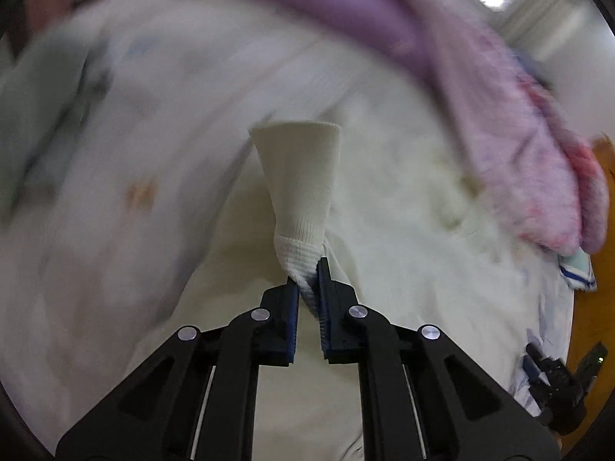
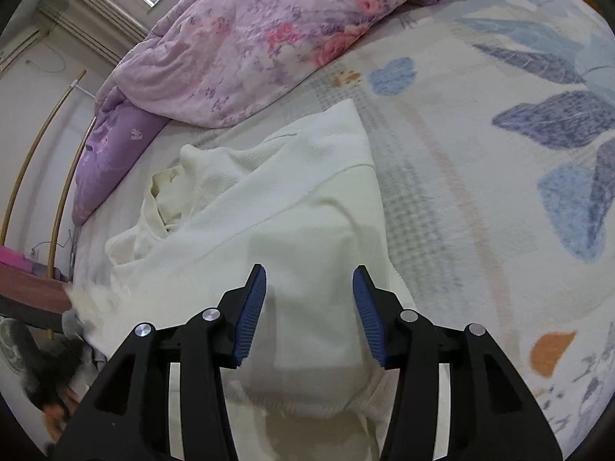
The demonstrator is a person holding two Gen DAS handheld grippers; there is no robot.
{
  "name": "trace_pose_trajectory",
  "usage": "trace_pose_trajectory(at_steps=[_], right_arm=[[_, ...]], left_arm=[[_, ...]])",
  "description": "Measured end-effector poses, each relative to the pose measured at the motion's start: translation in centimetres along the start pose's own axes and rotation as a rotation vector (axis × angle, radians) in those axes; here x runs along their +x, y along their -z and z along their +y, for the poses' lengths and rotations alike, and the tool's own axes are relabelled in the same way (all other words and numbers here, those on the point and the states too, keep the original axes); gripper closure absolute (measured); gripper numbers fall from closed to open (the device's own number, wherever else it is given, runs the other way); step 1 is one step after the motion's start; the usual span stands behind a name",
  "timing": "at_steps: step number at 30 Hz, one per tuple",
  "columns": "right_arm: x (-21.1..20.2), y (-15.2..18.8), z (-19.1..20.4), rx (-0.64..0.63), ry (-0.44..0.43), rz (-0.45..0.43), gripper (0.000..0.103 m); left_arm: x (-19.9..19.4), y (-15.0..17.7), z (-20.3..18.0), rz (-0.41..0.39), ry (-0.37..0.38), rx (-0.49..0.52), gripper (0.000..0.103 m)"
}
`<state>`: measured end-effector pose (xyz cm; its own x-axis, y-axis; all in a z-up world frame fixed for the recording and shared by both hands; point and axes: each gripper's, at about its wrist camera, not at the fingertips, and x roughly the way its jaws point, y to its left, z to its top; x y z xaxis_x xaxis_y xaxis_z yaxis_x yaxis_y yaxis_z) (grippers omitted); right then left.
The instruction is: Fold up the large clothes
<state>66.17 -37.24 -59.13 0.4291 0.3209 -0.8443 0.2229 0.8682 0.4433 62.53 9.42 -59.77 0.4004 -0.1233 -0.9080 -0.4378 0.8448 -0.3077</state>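
Note:
A cream-white knit sweater [image 2: 300, 207] lies crumpled on the bed, its collar to the left. My left gripper [image 1: 307, 280] is shut on the sweater's ribbed sleeve cuff [image 1: 303, 176], which stands up from the jaws above the blurred sweater body [image 1: 403, 269]. My right gripper [image 2: 309, 307] is open and empty, hovering just above the sweater's near part. The right gripper also shows at the lower right edge of the left wrist view [image 1: 557, 380].
A purple floral quilt [image 2: 276, 38] is bunched along the far side of the bed. The bed sheet [image 2: 499, 176] with blue leaf prints spreads to the right. A wooden bed edge [image 2: 34, 292] and rails are at the left. A blue-striped pillow [image 1: 576, 272] lies by the quilt.

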Motion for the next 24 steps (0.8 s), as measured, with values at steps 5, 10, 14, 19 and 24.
trace_pose_trajectory(at_steps=[5,10,14,19,24], right_arm=[[1.7,-0.2,0.9,-0.045,0.063,0.03,0.054],[3.5,-0.4,-0.8,-0.006,0.141,0.087,0.053],[3.3,-1.2,-1.8,0.035,0.147,0.107,0.053],[1.6,-5.0,-1.3,0.051,0.114,0.025,0.044],[3.7,-9.0,-2.6,0.141,0.076,0.04,0.043]], left_arm=[[2.5,1.8,1.6,0.081,-0.038,-0.06,0.085],[0.9,1.7,2.6,0.053,-0.12,-0.067,0.083],[-0.1,0.8,6.5,0.084,-0.135,-0.13,0.082],[-1.7,-3.2,5.4,0.026,-0.032,-0.093,0.059],[2.1,-9.6,4.6,0.088,0.061,-0.122,0.048]])
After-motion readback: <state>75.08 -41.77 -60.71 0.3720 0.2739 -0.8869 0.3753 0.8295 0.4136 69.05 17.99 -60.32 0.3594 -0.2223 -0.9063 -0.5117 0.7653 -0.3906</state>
